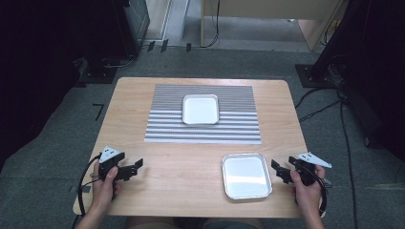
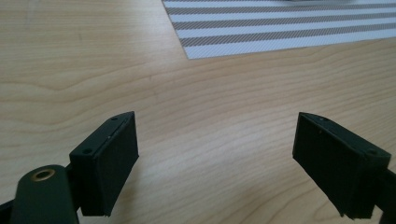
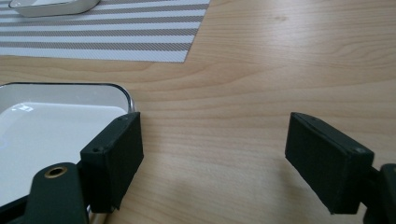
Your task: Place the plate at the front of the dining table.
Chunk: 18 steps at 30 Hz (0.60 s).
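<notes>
Two shallow white trays with metal rims are on the wooden table [image 1: 191, 162]. The far tray [image 1: 200, 109] rests on a grey-and-white striped placemat [image 1: 203, 126]. The near tray [image 1: 246, 175] lies on bare wood at the front right. My left gripper [image 1: 136, 168] hovers at the front left, held in a hand, its jaws [image 2: 217, 163] open over bare wood. My right gripper [image 1: 279, 171] sits just right of the near tray, open with nothing between its jaws [image 3: 212, 161]; the near tray's rim [image 3: 126, 95] lies beside its left jaw.
The placemat's corner [image 2: 196, 51] lies ahead of the left gripper. In the right gripper view the far tray [image 3: 51, 5] shows at the top left on the placemat [image 3: 107, 37]. Cables [image 1: 348, 143] run over the grey floor right of the table.
</notes>
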{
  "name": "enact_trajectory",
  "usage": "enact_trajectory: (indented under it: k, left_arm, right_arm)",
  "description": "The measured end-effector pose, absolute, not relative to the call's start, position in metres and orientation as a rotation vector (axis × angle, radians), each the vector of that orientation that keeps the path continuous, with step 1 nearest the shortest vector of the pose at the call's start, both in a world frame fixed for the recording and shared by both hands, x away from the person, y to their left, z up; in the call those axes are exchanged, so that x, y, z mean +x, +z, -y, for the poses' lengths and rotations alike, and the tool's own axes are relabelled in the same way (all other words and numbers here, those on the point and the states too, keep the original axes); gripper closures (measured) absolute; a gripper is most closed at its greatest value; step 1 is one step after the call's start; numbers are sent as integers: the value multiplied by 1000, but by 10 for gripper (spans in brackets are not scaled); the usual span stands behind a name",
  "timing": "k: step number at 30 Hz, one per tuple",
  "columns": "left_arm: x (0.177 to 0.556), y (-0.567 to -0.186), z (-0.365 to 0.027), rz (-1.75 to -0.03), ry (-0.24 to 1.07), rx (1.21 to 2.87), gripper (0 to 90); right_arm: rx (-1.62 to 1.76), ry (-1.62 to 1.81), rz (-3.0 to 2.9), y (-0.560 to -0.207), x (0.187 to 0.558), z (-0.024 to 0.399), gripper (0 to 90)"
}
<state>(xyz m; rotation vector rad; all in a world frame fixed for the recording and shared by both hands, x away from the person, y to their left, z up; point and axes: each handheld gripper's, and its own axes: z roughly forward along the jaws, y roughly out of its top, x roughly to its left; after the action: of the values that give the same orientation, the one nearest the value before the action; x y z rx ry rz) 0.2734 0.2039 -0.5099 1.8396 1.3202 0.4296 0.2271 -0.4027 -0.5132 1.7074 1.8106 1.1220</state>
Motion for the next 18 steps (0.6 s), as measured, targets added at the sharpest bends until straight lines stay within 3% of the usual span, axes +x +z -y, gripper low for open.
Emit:
enact_trajectory:
  k: [18]
  left_arm:
    - [251,-514,-241,-1414,455,1809,137]
  right_arm:
    - [1749,1060,-1786,-524,195,424,191]
